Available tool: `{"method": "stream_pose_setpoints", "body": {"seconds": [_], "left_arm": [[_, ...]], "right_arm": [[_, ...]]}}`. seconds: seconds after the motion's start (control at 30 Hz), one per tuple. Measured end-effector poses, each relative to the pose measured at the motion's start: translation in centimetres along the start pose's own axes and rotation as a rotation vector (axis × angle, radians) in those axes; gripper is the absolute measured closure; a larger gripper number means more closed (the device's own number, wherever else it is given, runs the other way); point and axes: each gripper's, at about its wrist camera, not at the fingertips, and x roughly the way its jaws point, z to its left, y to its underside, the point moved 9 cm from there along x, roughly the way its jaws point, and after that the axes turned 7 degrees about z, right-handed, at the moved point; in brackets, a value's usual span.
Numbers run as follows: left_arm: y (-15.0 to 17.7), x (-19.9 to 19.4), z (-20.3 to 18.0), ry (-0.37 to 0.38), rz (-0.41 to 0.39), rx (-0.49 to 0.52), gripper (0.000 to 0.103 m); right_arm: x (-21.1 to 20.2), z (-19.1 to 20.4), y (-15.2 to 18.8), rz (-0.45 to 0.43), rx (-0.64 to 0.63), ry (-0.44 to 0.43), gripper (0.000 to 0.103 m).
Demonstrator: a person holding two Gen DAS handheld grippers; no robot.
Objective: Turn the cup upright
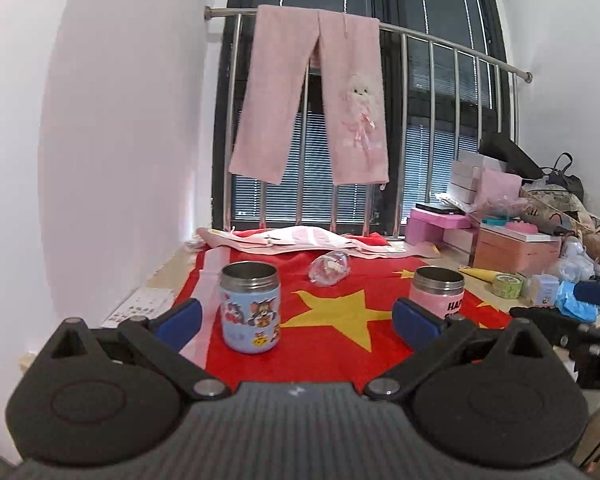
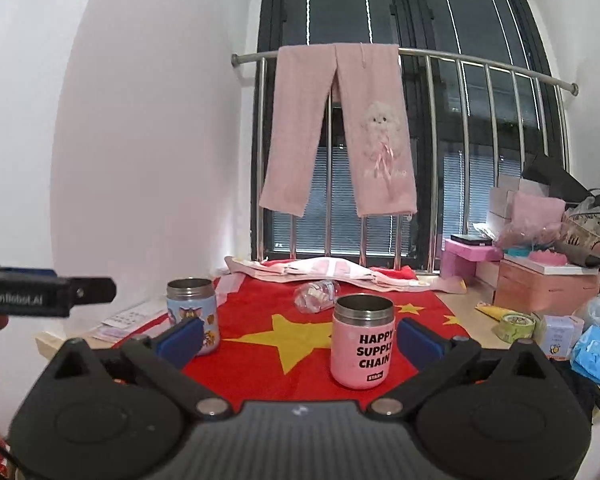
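A blue cartoon cup (image 1: 250, 308) stands upright, mouth up, on the red flag cloth (image 1: 324, 356); it also shows in the right wrist view (image 2: 192, 314). A pink "HAPPY SUPPLY CHAIN" cup (image 2: 362, 342) stands upright to its right and also shows in the left wrist view (image 1: 438, 294). My left gripper (image 1: 298, 320) is open and empty, held back from the blue cup. My right gripper (image 2: 300, 338) is open and empty, with the pink cup just ahead, near its right finger (image 2: 420, 342).
A clear plastic bottle (image 1: 330, 267) lies on its side behind the cups. Folded pink cloth (image 1: 300, 240) lies at the back. Boxes, tape and bags (image 1: 516, 248) crowd the right side. A railing with pink trousers (image 1: 312, 96) stands behind. A wall is on the left.
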Motion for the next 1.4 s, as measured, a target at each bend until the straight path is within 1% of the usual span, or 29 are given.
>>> {"method": "stream_pose_setpoints", "body": {"seconds": [0.3, 0.47, 1.4], "left_arm": [[0.8, 0.2, 0.3, 0.000, 0.010, -0.013, 0.000], [0.9, -0.1, 0.2, -0.007, 0.000, -0.011, 0.000], [1.1, -0.1, -0.3, 0.003, -0.006, -0.009, 0.000]], "right_arm": [[0.2, 0.5, 0.5, 0.012, -0.004, -0.010, 0.000], [0.2, 0.4, 0.7, 0.019, 0.008, -0.007, 0.000], [0.2, 0.2, 1.3, 0.026, 0.020, -0.007, 0.000]]}}
